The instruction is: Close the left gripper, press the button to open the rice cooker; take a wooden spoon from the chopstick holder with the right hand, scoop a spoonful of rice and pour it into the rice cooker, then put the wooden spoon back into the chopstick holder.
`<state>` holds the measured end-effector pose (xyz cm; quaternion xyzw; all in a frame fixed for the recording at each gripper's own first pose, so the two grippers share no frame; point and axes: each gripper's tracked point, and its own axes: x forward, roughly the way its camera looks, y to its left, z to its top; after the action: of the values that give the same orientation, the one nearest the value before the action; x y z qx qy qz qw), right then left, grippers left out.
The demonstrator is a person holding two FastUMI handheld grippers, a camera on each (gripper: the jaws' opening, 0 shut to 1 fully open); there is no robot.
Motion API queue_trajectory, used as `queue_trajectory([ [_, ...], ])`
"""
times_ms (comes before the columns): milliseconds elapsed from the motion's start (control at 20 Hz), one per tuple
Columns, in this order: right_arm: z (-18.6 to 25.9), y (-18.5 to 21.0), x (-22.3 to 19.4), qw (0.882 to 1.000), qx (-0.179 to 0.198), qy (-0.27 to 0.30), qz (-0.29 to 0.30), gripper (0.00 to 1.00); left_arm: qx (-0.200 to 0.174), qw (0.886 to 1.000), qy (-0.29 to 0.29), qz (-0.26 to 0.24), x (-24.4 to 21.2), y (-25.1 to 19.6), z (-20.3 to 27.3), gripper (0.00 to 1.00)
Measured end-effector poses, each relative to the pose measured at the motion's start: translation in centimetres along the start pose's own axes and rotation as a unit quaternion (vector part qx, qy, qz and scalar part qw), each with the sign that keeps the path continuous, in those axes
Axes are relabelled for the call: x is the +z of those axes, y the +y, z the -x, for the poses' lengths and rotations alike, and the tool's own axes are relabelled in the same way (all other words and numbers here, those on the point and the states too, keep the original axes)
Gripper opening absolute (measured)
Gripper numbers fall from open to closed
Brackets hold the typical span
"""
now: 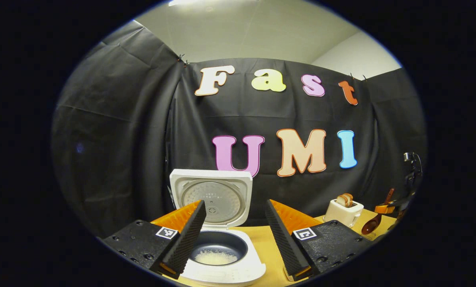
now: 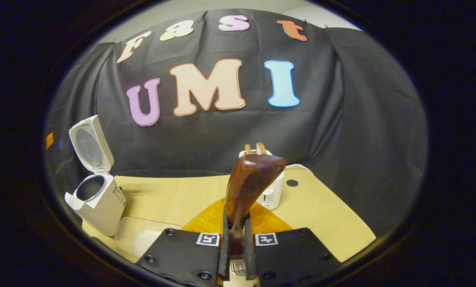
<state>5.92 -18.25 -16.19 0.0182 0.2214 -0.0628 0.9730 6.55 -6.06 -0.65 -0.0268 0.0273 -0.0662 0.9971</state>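
Note:
The white rice cooker (image 1: pixel 238 271) stands just below my left gripper (image 1: pixel 234 203), lid (image 1: pixel 216 199) raised upright. Its dark inner pot holds a little white rice (image 1: pixel 216 257). The left gripper is open, one finger on each side of the pot, touching nothing. My right gripper (image 2: pixel 236 215) is shut on the handle of a brown wooden spoon (image 2: pixel 251 179), whose bowl points up and away with its back toward the camera. In the right gripper view the rice cooker (image 2: pixel 98 203) sits far to the left. The spoon (image 1: pixel 371 225) and right gripper (image 1: pixel 385 208) also appear far right in the left gripper view.
A white toaster (image 1: pixel 343 213) with bread slices stands on the wooden table (image 2: pixel 182 195), right behind the spoon in the right gripper view (image 2: pixel 275 193). A pale flat tray (image 2: pixel 140 237) lies beside the cooker. Black cloth walls close off the back and sides.

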Motion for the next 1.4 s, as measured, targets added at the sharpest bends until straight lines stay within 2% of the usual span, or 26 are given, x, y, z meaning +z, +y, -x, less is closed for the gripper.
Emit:
queue_trajectory([
  [50,0.0,-0.5,-0.6,1.000,0.000,0.003,-0.001,0.19,-0.001,1.000,0.001,-0.001,0.1,-0.3,-0.1,0.89],
  [200,-0.4,-1.4,-2.6,1.000,0.005,0.019,-0.011,0.19,-0.006,1.000,0.006,-0.006,-0.1,-1.4,-0.2,0.89],
  [250,-0.6,-1.6,-3.4,0.999,0.008,0.028,-0.017,0.19,-0.006,1.000,0.007,-0.008,-0.1,-1.7,-0.2,0.85],
  [300,-0.8,-1.7,-4.4,0.999,0.011,0.037,-0.023,0.19,-0.007,1.000,0.007,-0.010,0.0,-2.1,-0.3,0.89],
  [400,-1.3,-1.7,-6.2,0.998,0.018,0.055,-0.034,0.19,-0.008,1.000,0.005,-0.013,0.3,-2.5,-0.2,0.85],
  [500,-1.7,-1.7,-7.9,0.996,0.026,0.072,-0.041,0.19,-0.008,1.000,0.006,-0.018,0.2,-2.8,-0.1,0.89],
  [600,-2.0,-1.8,-9.4,0.995,0.027,0.084,-0.040,0.19,-0.005,1.000,0.007,-0.020,0.3,-2.8,0.1,0.85],
  [650,-2.2,-1.8,-10.1,0.995,0.029,0.090,-0.040,0.19,-0.004,1.000,0.008,-0.021,0.4,-2.9,0.1,0.89],
  [750,-2.5,-1.8,-11.0,0.994,0.033,0.097,-0.045,0.18,-0.001,1.000,0.007,-0.024,0.5,-2.8,0.2,0.85],
  [800,-2.7,-2.0,-11.3,0.993,0.033,0.101,-0.048,0.19,0.001,1.000,0.007,-0.025,0.5,-2.7,0.2,0.89],
  [1100,-2.8,-2.5,-11.7,0.991,0.031,0.105,-0.076,0.20,0.002,1.000,0.008,-0.026,0.6,-2.7,0.0,0.89],
  [1200,-2.5,-3.7,-10.5,0.993,0.014,0.092,-0.072,0.37,0.002,1.000,0.007,-0.027,0.6,-2.6,0.0,0.89],
  [1400,-1.7,-5.6,-8.6,0.995,-0.007,0.071,-0.074,0.78,-0.002,1.000,0.003,-0.025,1.0,-2.5,-0.3,0.89],
])
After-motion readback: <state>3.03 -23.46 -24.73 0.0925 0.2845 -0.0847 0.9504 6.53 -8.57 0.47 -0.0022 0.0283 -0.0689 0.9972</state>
